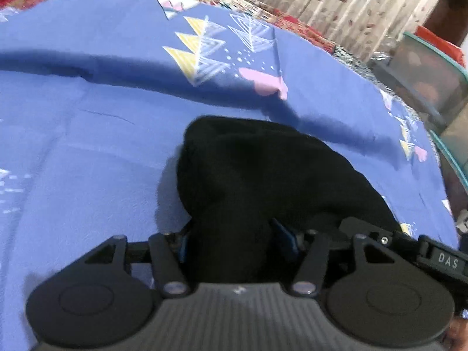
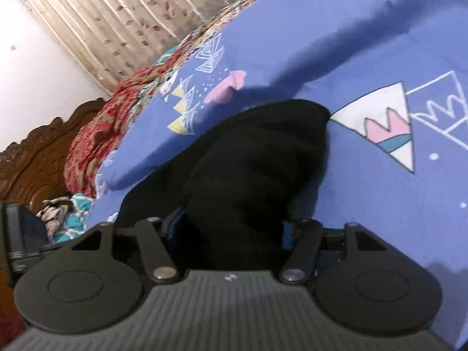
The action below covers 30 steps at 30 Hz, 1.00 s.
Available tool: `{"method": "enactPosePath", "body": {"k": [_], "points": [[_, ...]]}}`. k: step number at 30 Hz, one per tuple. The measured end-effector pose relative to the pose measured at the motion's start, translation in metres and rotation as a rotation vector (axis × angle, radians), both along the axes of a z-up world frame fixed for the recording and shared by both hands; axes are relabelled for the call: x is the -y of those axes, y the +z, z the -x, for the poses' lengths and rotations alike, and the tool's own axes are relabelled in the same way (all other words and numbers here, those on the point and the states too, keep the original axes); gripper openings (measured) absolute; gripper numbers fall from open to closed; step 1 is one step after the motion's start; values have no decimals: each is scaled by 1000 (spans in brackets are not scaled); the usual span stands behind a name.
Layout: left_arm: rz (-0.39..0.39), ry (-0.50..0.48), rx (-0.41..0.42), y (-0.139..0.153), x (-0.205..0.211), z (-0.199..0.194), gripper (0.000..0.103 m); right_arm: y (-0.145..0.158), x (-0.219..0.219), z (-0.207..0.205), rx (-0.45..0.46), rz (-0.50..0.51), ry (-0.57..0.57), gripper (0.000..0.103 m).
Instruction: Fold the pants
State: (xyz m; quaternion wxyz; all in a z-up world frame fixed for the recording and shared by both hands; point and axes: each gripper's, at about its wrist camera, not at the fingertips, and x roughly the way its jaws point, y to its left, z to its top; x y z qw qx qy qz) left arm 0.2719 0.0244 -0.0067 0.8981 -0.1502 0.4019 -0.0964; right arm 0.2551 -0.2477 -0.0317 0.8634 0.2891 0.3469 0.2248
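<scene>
The black pants [image 1: 263, 169] lie bunched on a blue bed sheet [image 1: 87, 146] with triangle prints. In the left wrist view my left gripper [image 1: 231, 234] is shut on a thick fold of them, and the dark cloth fills the gap between its blue pads [image 1: 282, 234]. The right wrist view shows the same pants [image 2: 263, 152] running away from my right gripper [image 2: 231, 228], which is shut on another bunch of the fabric. The two grippers are close side by side. The cloth hides the fingertips of both.
A red floral blanket [image 2: 96, 134] lies along the far edge of the sheet [image 2: 380, 219]. Behind it hangs a beige leaf-print curtain [image 1: 351, 8]. A carved wooden headboard [image 2: 35, 152] and a teal-rimmed plastic bin [image 1: 424, 82] stand beside the bed.
</scene>
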Motion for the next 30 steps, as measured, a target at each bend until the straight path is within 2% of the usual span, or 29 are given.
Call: {"method": "enactPosePath", "body": {"k": [2,5,8,12,14,18,19,21,27,30], "points": [[-51,55,7,21,3,18,59,19,-1,16,5,51,-40,78],[-130,97,17,47,11,63,65,40,8,47,28,71,-117,87],[-181,80,32,61,22,113,68,50,18,90,25,64,-133,87],[-256,87,36,71,31,187,74,59,10,169,0,118,-117,88],[-273,102,17,74,34,218,81,59,3,204,-11,146,-101,89],[-309,131,-29,75,39,268,84,58,-17,253,-57,187,-112,89],[-312,135,-31,76,39,281,86,60,-34,255,-68,191,-131,89],[-313,145,-24,79,41,301,92,61,-37,273,-79,199,-124,89],[-365,126,59,92,57,357,103,72,-61,312,-61,254,-90,89],[-379,126,93,101,63,377,103,78,-70,324,-57,276,-91,89]]}}
